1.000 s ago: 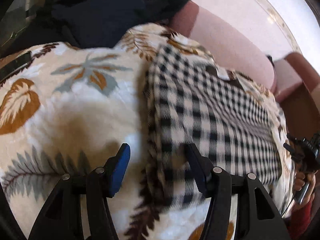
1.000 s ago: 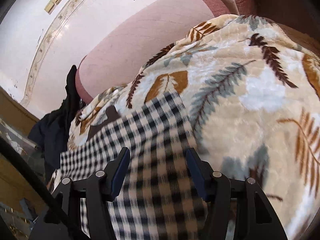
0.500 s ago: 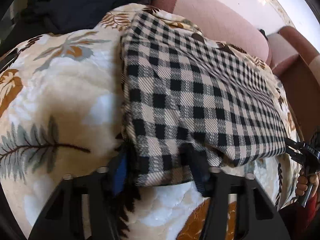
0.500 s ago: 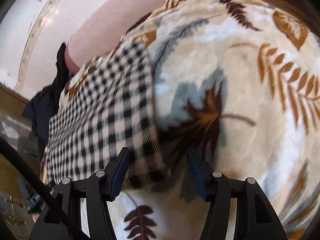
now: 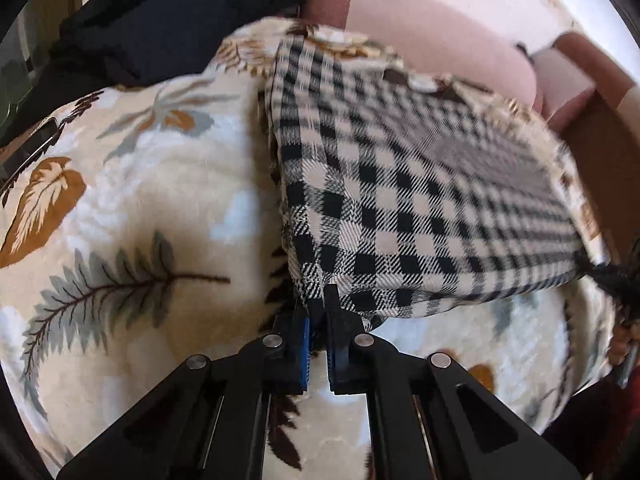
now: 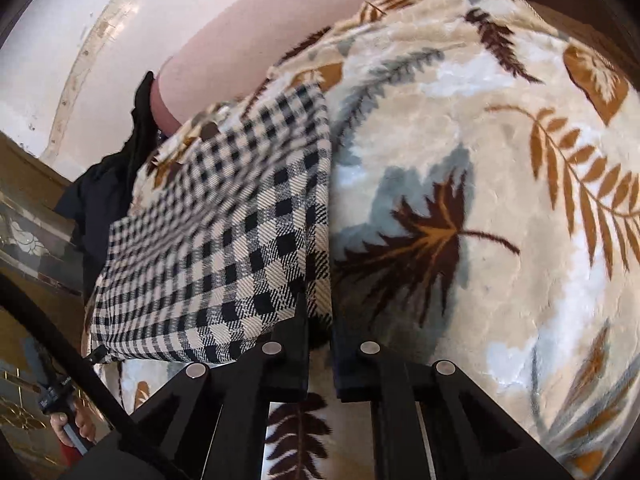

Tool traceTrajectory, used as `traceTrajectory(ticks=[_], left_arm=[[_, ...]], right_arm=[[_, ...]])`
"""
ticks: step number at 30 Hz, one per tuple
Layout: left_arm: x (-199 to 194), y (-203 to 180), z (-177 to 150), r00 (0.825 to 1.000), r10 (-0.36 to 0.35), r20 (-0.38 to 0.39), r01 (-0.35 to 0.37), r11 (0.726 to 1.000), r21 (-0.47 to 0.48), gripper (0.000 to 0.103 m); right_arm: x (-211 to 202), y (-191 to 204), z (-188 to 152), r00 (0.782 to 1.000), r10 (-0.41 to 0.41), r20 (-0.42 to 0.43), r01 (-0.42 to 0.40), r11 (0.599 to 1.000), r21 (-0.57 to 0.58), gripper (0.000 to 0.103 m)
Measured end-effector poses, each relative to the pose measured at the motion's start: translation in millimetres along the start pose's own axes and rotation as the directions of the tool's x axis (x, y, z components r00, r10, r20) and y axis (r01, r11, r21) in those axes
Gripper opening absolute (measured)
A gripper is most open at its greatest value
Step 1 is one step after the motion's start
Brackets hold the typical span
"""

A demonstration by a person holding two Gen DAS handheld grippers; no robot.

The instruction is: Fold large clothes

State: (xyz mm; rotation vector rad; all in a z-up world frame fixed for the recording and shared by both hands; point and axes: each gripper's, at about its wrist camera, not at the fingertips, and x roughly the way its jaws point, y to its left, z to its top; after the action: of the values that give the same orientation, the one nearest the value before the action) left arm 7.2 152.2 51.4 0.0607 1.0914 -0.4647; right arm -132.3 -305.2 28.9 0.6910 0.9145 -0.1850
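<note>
Checked garment [image 5: 400, 200] lies folded on leaf-print blanket [image 5: 120, 200], both near corners pinched. Left wrist view only: dark clothes [image 5: 160, 12] heaped beyond blanket's far left edge; right gripper [image 5: 612, 280] at garment's far corner, blurred, hand below it. Right wrist view only: left gripper [image 6: 96, 354] w/ hand [image 6: 74, 424] at garment's opposite corner; white wall w/ trim strip behind pink cushion [image 6: 260, 32].

Left gripper: jaws have just been closing, now pressed together on garment's near-left corner, angled steeply down. Right gripper: jaws likewise just been closing, now clamped on near-right corner, cloth edge between pads, tilted down toward blanket.
</note>
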Motion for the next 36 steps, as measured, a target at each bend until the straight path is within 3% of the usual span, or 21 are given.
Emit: traceTrajectory(ticks=[10, 12, 13, 15, 18, 21, 23, 28, 32, 36], left_arm=[[4, 7, -8, 0.999, 0.002, -0.034, 0.000, 0.998, 0.061, 0.008], [0, 16, -7, 0.999, -0.011, -0.043, 0.014, 0.998, 0.066, 0.015], [-1, 20, -7, 0.999, -0.013, -0.044, 0.015, 0.998, 0.059, 0.025], [-9, 40, -8, 0.999, -0.020, -0.039, 0.021, 1.000, 0.016, 0.035], [-20, 66, -9, 0.999, 0.048, -0.006, -0.048, 0.997, -0.056, 0.034], [-28, 86, -5, 0.999, 0.032, 0.037, -0.025, 0.984, -0.174, 0.034], [-31, 88, 0, 0.997, 0.027, 0.071, -0.011, 0.976, -0.216, 0.034], [-40, 45, 18, 0.982, 0.061, 0.181, -0.035, 0.989, -0.143, 0.037], [-37, 6, 30, 0.973, -0.001, 0.232, 0.024, 0.995, -0.098, 0.044], [-15, -30, 45, 0.974, -0.037, 0.225, 0.052, 0.997, -0.059, 0.045]], right_arm=[[17, -1, 3, 0.998, -0.054, -0.038, 0.053, 0.998, -0.020, 0.009], [16, -1, 3, 0.997, -0.060, -0.042, 0.060, 0.998, -0.022, 0.010], [14, -3, 4, 0.996, -0.082, -0.039, 0.081, 0.997, -0.017, 0.010], [10, -9, 7, 0.994, -0.109, -0.026, 0.109, 0.994, 0.004, 0.017], [-8, -33, 13, 0.990, -0.136, 0.043, 0.130, 0.984, 0.121, 0.022], [-21, -40, 20, 0.986, -0.134, 0.100, 0.116, 0.979, 0.165, 0.022], [-26, -30, 23, 0.981, -0.121, 0.151, 0.099, 0.984, 0.148, 0.022], [-17, 41, 22, 0.961, -0.074, 0.267, 0.084, 0.996, -0.027, 0.022], [7, 103, 17, 0.967, 0.016, 0.254, 0.035, 0.980, -0.197, 0.022], [35, 154, 4, 0.973, 0.105, 0.206, -0.034, 0.946, -0.323, 0.022]])
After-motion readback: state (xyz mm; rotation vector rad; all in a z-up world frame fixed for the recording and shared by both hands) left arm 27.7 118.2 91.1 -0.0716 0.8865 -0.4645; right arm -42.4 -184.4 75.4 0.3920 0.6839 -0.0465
